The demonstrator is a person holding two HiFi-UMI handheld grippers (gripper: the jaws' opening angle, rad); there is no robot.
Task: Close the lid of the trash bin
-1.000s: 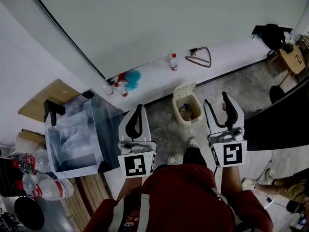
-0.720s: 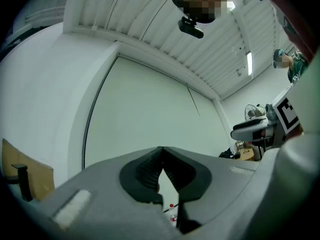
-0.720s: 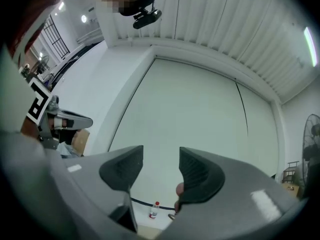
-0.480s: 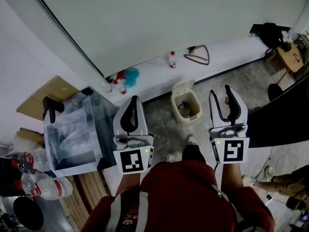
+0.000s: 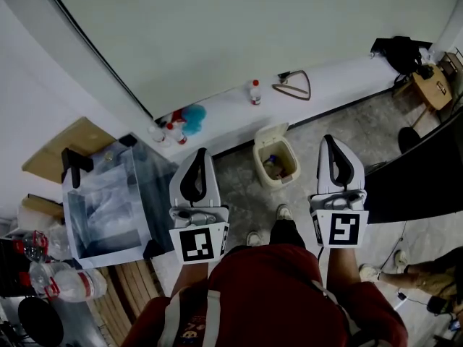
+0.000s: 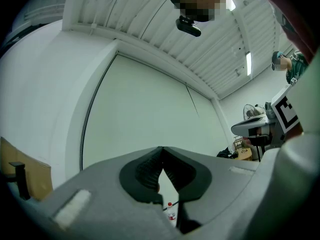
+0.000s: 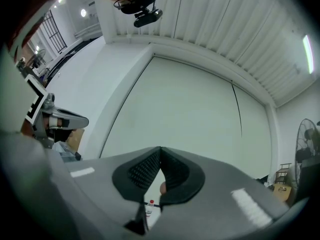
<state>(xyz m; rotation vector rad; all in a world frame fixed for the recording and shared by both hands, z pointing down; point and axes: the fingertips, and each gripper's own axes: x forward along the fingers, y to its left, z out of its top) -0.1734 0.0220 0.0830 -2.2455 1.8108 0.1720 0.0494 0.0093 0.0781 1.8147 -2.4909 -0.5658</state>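
Below and between both tongs, the small beige plastic trash bin [image 5: 273,182] stands open, its lid [image 5: 271,132] tilted up wallward. Left tongs [image 5: 200,151] sit pressed together and empty. Right tongs [image 5: 329,138] have just closed on nothing and look slightly nearer the bin.

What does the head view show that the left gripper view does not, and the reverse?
Only the head view: the open trash bin on the floor, lid up, and a clear box. Only the left gripper view: ceiling panels and a light strip. Both: the shut left gripper and a red-capped bottle by the wall.
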